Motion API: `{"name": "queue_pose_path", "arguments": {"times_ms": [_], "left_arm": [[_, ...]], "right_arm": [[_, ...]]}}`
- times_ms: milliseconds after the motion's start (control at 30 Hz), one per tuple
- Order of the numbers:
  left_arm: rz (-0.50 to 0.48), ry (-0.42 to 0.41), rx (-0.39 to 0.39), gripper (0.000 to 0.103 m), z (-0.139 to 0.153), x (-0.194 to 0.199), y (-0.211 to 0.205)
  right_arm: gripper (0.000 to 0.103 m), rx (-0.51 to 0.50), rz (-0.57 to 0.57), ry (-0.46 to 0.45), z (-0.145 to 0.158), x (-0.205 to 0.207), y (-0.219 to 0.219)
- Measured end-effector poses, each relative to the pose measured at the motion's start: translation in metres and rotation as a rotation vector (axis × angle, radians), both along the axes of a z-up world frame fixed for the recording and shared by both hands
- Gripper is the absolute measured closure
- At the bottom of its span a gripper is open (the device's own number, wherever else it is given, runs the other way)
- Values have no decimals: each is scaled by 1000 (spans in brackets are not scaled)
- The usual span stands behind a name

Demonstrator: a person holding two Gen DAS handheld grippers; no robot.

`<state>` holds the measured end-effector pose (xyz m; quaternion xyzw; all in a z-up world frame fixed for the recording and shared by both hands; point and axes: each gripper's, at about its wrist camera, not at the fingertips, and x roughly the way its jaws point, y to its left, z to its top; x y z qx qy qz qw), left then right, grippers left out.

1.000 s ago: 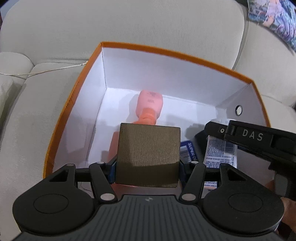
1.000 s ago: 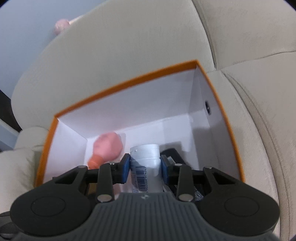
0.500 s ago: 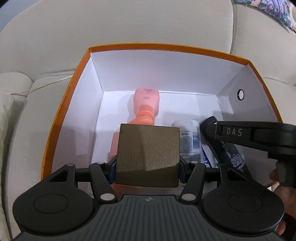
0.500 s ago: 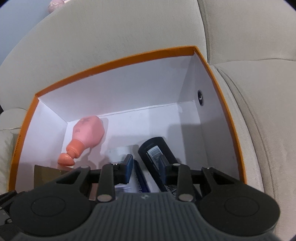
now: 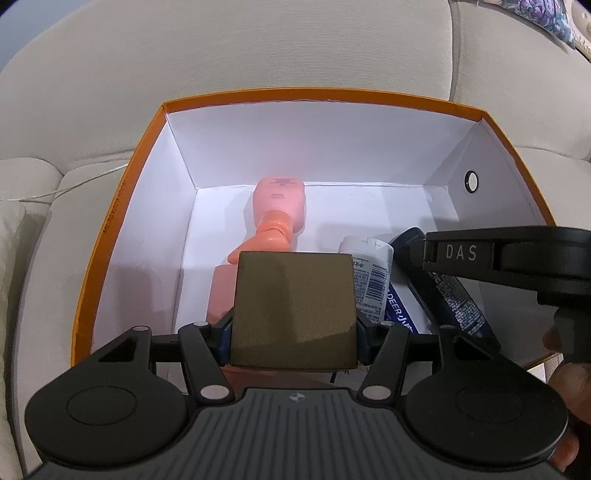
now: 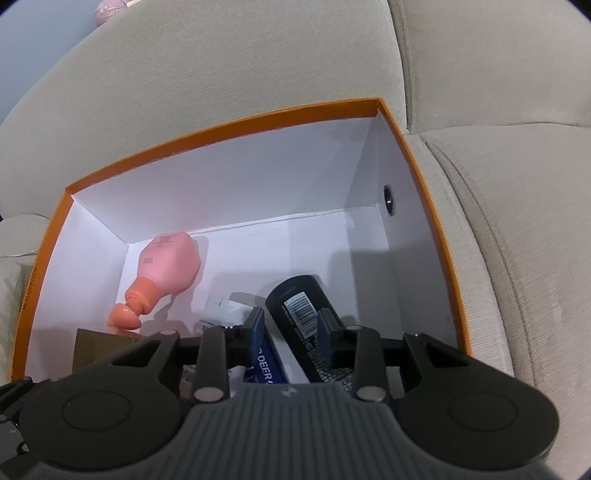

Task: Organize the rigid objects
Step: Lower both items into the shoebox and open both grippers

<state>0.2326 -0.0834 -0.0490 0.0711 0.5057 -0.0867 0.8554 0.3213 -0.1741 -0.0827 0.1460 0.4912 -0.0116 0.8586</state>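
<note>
My left gripper (image 5: 293, 332) is shut on a brown cardboard box (image 5: 291, 306) and holds it over the near left part of an orange shoebox (image 5: 321, 94) with white inner walls. A pink bottle (image 5: 279, 206) lies on the floor of the shoebox, neck towards me. A white tube with a blue label (image 5: 369, 273) and a dark bottle (image 5: 454, 295) lie side by side at the right. My right gripper (image 6: 291, 328) hangs over them, its jaws a narrow gap apart and gripping nothing. The dark bottle (image 6: 295, 299) shows through that gap from below.
The shoebox (image 6: 221, 129) sits on a beige sofa seat, against the back cushion (image 5: 258, 48). More cushion (image 6: 517, 258) lies to its right. A person's fingers (image 5: 565, 384) hold the right gripper's handle. A patterned cloth (image 5: 546, 14) lies at the far top right.
A second ago the white tube stood between my right gripper's fingers; now it lies in the shoebox beside the dark bottle. The left gripper has rolled a little, still holding the brown box.
</note>
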Motion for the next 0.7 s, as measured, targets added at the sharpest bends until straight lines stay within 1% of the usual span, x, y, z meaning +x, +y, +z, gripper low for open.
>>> {"name": "queue_pose_path", "arguments": {"times_ms": [167, 333, 533, 700], "left_arm": [[-2, -5, 4, 35, 0, -1, 0], [-4, -10, 5, 34, 0, -2, 0], [0, -4, 5, 34, 1, -1, 1], [-2, -20, 9, 32, 5, -3, 0]], "right_arm": [[69, -24, 18, -13, 4, -1, 4], [66, -45, 32, -30, 9, -1, 6], [64, -45, 34, -47, 16, -4, 5], [63, -44, 36, -54, 20, -5, 6]]}}
